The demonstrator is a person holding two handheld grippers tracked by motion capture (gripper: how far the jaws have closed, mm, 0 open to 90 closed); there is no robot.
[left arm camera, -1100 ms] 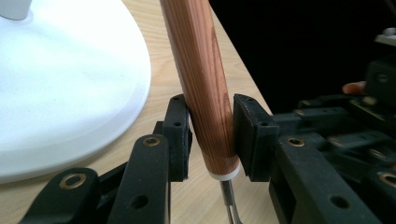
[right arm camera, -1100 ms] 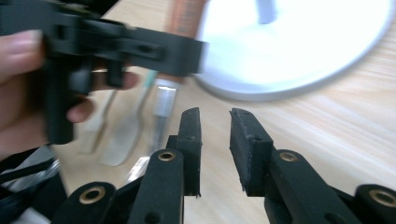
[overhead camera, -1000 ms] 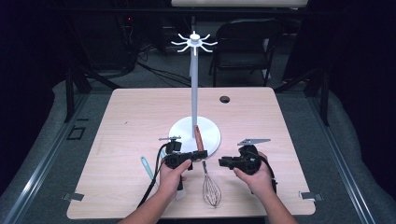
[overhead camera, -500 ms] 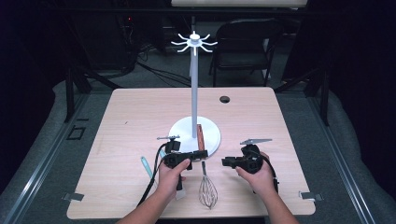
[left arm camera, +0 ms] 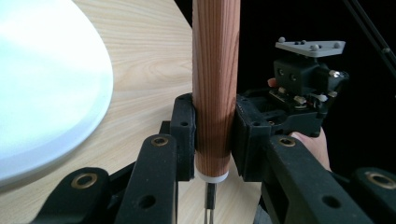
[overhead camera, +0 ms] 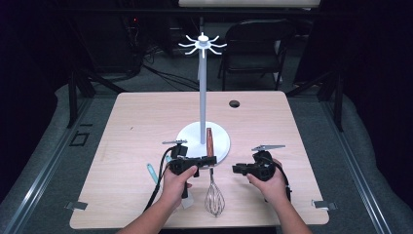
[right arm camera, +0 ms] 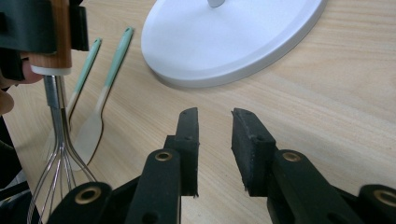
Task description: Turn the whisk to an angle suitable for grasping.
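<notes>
A whisk with a wooden handle (overhead camera: 210, 141) and a wire head (overhead camera: 214, 199) lies at the table's front middle, its handle tilted up over the white base (overhead camera: 190, 135) of a tall stand. My left gripper (overhead camera: 210, 160) is shut on that wooden handle (left arm camera: 215, 84), with one jaw pressed against each side just above the white collar. My right gripper (overhead camera: 236, 169) hovers to the right of the whisk; its jaws (right arm camera: 215, 140) stand open with nothing between them. The whisk's wires (right arm camera: 60, 140) show at the left of the right gripper view.
The stand's pole (overhead camera: 202, 97) rises to a ring of white hooks (overhead camera: 202, 45). Two teal-handled utensils (right arm camera: 112, 70) lie on the table left of the whisk, by the left hand (overhead camera: 152, 171). A dark grommet hole (overhead camera: 234, 103) sits at the back right.
</notes>
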